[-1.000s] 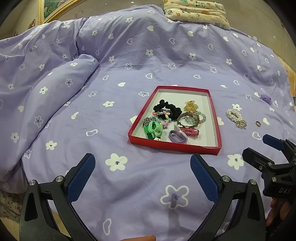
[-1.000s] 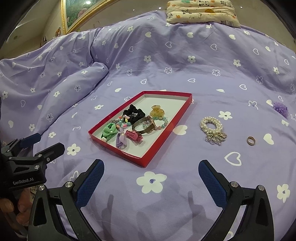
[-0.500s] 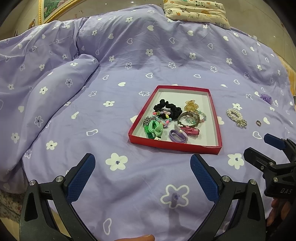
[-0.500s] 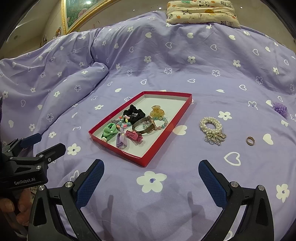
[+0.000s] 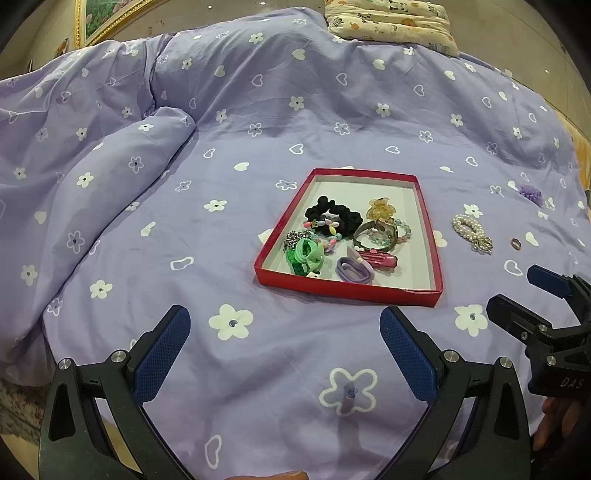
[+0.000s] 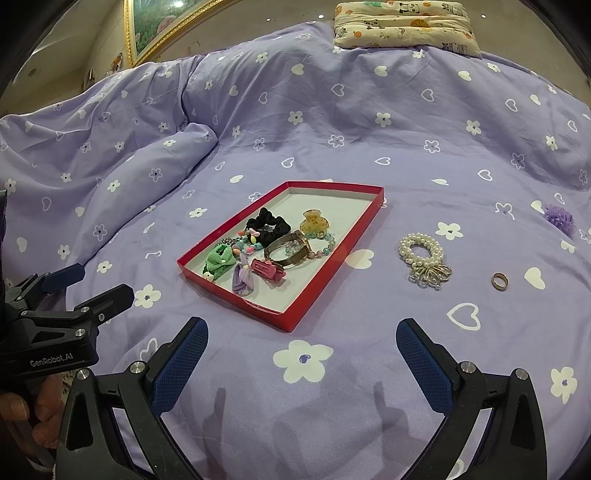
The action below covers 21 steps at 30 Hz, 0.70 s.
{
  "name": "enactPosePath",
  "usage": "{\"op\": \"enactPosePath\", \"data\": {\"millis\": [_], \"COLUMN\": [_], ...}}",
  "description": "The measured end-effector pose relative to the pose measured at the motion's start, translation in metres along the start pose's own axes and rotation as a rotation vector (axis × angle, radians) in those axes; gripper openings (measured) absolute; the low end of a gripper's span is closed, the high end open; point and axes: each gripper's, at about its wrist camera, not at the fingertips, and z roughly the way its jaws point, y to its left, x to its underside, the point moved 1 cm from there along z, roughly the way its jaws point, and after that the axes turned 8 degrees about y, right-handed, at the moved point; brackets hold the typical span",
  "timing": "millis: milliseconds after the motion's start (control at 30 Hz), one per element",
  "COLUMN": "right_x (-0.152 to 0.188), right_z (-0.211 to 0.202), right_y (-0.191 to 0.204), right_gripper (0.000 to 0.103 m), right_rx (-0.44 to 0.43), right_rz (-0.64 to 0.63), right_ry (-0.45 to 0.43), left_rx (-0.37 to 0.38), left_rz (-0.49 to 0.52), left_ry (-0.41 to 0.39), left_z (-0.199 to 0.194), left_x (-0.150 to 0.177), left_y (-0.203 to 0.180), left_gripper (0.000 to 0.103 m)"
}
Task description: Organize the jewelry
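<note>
**Both claws spread wide above a flowered purple bed, jewelry tray ahead**

Nearest the cameras, the left claw [image 5: 284, 328] hangs released over the bed, its blue-padded fingers [image 5: 162, 354] wide apart with nothing between them. The right claw [image 6: 301, 339] is likewise released and empty, and it casts soft shadows on the cloth just below it. Each claw shows at the edge of the other's view, with a hand on its grip.

The surface is a lilac duvet cover printed with white flowers and hearts [image 6: 369, 387], smooth in front and rumpled into a thick fold [image 5: 110, 177] on the left.

Farther out lies the shallow red cardboard tray with a white floor [image 6: 321, 280], flat on the duvet. Inside it sit a green fabric hair tie [image 6: 221, 262], a purple hair tie [image 6: 243, 282], a pink hair clip [image 6: 267, 272], a bronze bangle [image 6: 286, 253], a black scrunchie [image 6: 267, 225], an amber claw clip [image 6: 314, 221] and a string of pale beads [image 6: 325, 245], crowded toward the near half.

To the right of the tray, apart from it, a white pearl bracelet with a silver charm [image 6: 424, 258] lies on the duvet; a small brown ring [image 6: 499, 281] lies beyond that, and a purple fabric flower [image 6: 559, 218] rests farther off near the right edge.

At the head of the bed is a cream pillow with cartoon animals [image 6: 406, 24]. Behind it stands a beige wall with a gold-framed picture [image 6: 159, 26] at upper left.
</note>
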Motion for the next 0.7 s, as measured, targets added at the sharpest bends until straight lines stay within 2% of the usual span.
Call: {"op": "enactPosePath", "data": {"millis": [700], "right_x": [-0.0016], "right_z": [-0.0065], "right_y": [-0.0005], "right_gripper": [0.103], "right_rx": [-0.002], "right_rz": [-0.011], "right_ry": [-0.013], "left_rx": [0.000], "left_rz": [0.002], "left_ry": [-0.004], "left_z": [0.0010], "left_x": [-0.0002], "left_y": [0.0008], "left_gripper": [0.103]}}
